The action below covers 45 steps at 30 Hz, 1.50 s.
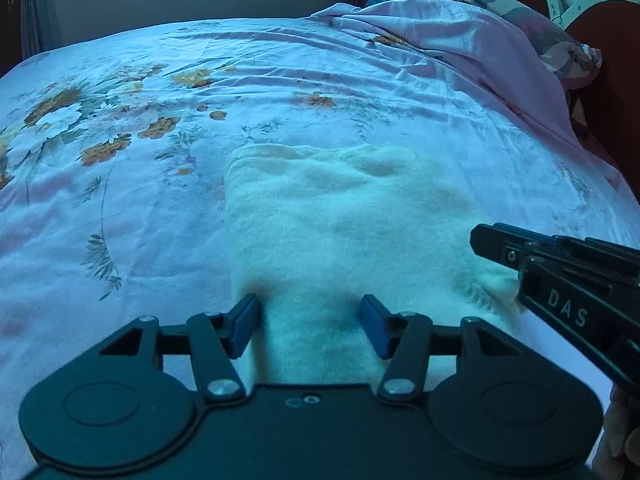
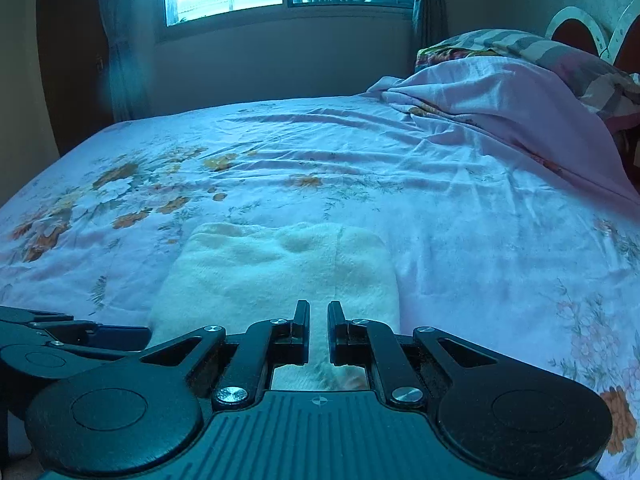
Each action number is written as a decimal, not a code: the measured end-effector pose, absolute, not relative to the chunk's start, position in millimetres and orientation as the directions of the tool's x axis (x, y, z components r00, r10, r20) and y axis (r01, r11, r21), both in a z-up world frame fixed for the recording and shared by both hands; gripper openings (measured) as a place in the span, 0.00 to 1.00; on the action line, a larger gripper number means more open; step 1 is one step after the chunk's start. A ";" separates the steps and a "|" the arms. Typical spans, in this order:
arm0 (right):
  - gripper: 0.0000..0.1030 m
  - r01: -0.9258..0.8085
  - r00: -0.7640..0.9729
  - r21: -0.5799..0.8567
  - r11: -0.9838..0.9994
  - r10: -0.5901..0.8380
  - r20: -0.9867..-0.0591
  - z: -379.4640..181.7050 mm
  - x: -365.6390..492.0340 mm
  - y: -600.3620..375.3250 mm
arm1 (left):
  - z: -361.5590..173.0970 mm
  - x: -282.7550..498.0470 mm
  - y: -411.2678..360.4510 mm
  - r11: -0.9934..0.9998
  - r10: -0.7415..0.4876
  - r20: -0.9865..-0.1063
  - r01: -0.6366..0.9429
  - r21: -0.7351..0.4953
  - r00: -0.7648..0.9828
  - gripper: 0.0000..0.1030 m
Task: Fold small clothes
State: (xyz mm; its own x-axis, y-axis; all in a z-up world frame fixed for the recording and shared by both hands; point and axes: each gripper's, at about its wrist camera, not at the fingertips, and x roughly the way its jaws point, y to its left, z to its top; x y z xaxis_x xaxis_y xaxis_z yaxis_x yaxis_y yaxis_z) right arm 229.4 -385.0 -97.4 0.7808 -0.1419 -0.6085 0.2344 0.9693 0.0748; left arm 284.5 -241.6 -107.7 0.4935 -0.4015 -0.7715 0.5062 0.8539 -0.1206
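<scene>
We see the bed (image 2: 460,208) in floral sheets, a cream fuzzy garment (image 2: 276,272) folded near its front edge; our left tongs (image 1: 310,326) tilt down, released, straddling its near end, our right tongs (image 2: 319,330) beside them, clenched with nothing gripped

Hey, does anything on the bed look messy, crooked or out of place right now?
Nothing alarming. The cream fluffy garment lies fairly square on the floral bedsheet. Only the pink blanket is bunched untidily near the striped pillow.

Cream garment (image 1: 340,216) (floral lilac bedsheet (image 1: 120,200))
</scene>
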 end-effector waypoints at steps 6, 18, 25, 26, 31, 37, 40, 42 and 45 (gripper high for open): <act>0.06 0.247 0.727 -0.043 0.968 -0.214 -0.652 -141.0 262.7 -400.2 | -124.0 311.8 -252.5 0.870 -0.374 -0.778 0.481 -0.105 0.505 0.70; 0.12 0.259 0.723 -0.046 0.965 -0.225 -0.653 -144.9 258.9 -403.3 | -126.7 310.5 -255.7 0.879 -0.353 -0.776 0.469 -0.084 0.523 0.78; 0.13 0.265 0.780 0.046 0.963 -0.186 -0.598 -114.5 204.6 -387.6 | -111.1 279.2 -238.4 0.871 -0.359 -0.759 0.487 -0.063 0.543 0.75; 0.13 0.255 0.784 0.053 0.965 -0.174 -0.596 -113.5 194.5 -382.8 | -109.7 271.9 -234.6 0.867 -0.362 -0.757 0.494 -0.060 0.544 0.75; 0.13 0.229 0.762 0.048 0.972 -0.149 -0.630 -125.3 157.4 -363.2 | -113.6 242.9 -218.3 0.859 -0.380 -0.763 0.505 -0.083 0.522 0.75; 0.13 0.262 0.733 0.050 0.964 -0.164 -0.661 -137.4 143.1 -361.2 | -123.4 224.2 -216.2 0.860 -0.361 -0.772 0.507 -0.058 0.523 0.78; 0.13 0.272 0.747 0.058 0.960 -0.173 -0.642 -129.0 130.5 -356.5 | -120.8 219.9 -214.1 0.862 -0.353 -0.778 0.503 -0.056 0.519 0.78; 0.13 0.263 0.731 0.058 0.963 -0.160 -0.663 -133.1 125.5 -352.3 | -122.5 211.2 -210.3 0.862 -0.350 -0.780 0.504 -0.051 0.519 0.78; 0.13 0.263 0.716 0.006 0.965 -0.191 -0.672 -150.2 119.6 -347.3 | -127.9 198.9 -206.7 0.860 -0.348 -0.784 0.508 -0.049 0.514 0.78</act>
State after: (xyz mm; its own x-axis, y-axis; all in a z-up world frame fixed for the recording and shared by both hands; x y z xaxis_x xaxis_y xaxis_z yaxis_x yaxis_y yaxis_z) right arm 119.6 -347.3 -150.2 0.7157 -0.1910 -0.6718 0.2632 0.9647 0.0061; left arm 198.9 -206.7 -127.9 0.5137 -0.3476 -0.7844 0.5078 0.8601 -0.0486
